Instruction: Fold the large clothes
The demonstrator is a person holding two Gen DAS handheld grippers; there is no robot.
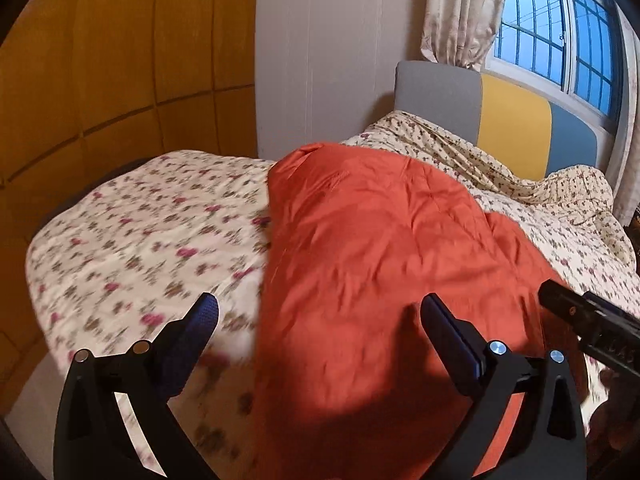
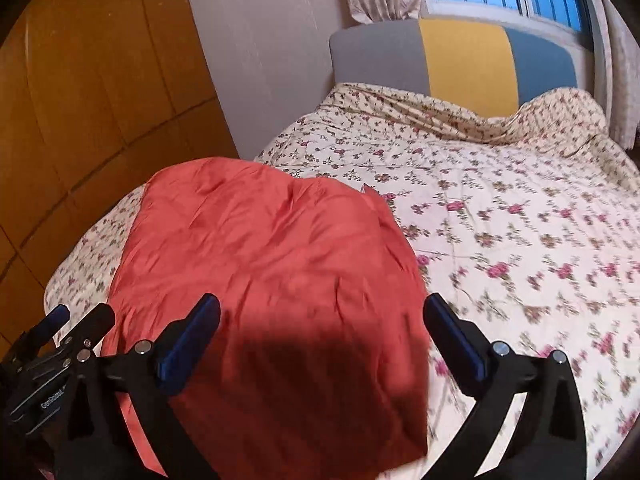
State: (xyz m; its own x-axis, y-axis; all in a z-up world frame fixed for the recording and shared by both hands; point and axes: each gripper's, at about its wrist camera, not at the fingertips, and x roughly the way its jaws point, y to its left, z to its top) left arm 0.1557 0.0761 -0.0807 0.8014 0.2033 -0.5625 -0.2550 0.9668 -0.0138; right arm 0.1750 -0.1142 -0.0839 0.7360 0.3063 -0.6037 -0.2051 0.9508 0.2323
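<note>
Floral cotton, cream with small pink and green sprigs, covering the whole bed (image 2: 500, 216) and bunching into loose ridges along the far end in both wrist views. Beyond it, rising against the wall: a padded headboard (image 2: 464, 60) in grey, yellow and blue panels, under a barred window (image 1: 560, 28) glowing blue, with a pale patterned curtain (image 1: 460, 12) hanging at its left side. Off to the left, filling that side of both views: orange-brown wooden panelling (image 1: 120, 60).

Lying flat on the floral cover, near the bed's near-left part: orange-red garment (image 2: 272, 280), crumpled with shallow creases, stretching away from the cameras toward the headboard, its far end rounded and slightly raised. Near portion sitting in dark shadow. Touching neither pair of tongs.

Hovering just above the near end of the cloth, left gripper (image 1: 320, 332) spreading wide, blue-padded fingers (image 1: 200, 332) well apart, nothing between them but air, the left pad over the floral cover and the right over the orange fabric. Right gripper (image 2: 322, 332) likewise standing fully wide, blue pads (image 2: 452, 336) clear of the cloth, gripping nothing. Showing at the picture edges: each tool's black body peeking into the other's view.
</note>
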